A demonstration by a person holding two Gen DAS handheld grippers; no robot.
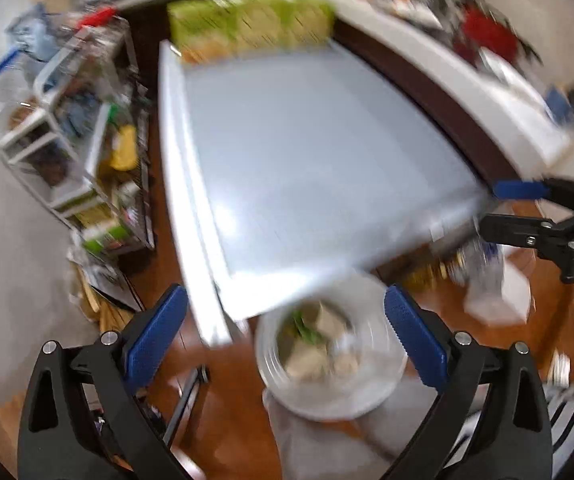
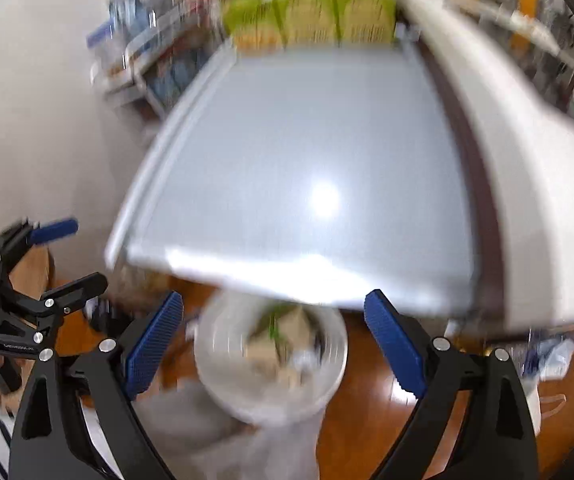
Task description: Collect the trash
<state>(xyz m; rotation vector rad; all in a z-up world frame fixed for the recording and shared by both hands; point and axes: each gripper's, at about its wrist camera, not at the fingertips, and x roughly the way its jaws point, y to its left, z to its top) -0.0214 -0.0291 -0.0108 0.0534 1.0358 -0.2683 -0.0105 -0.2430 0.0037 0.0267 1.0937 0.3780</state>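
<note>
Left gripper (image 1: 287, 336): jaws wide apart, nothing between the pads; blue pads clean in view.
Right gripper (image 2: 275, 340): jaws likewise wide apart and empty.
Trash bin (image 1: 383, 396): white round bin on the wooden floor, directly below and between the jaws in both wrist views, partly tucked under the near edge of the counter; apart from both grippers.
Bin contents (image 1: 319, 340): brownish cardboard-like pieces, something green, pale crumpled scraps; blur prevents closer naming.
Counter (image 1: 327, 160): pale grey top just beyond the jaws, bare across its visible middle; no trash seen on it.
Green boxes (image 1: 247, 28): row of cartons at the far edge of the counter, well beyond the jaws; judged stock, not trash.
Shelf rack (image 1: 75, 128): cluttered, far to the left of the left jaws.
Progress: trash lies in the bin, both grippers empty, so one deposit judged complete.
Remaining: clear plastic and pale items (image 1: 491, 284) on the floor right of the left jaws possibly still to collect; blur leaves this uncertain.
</note>
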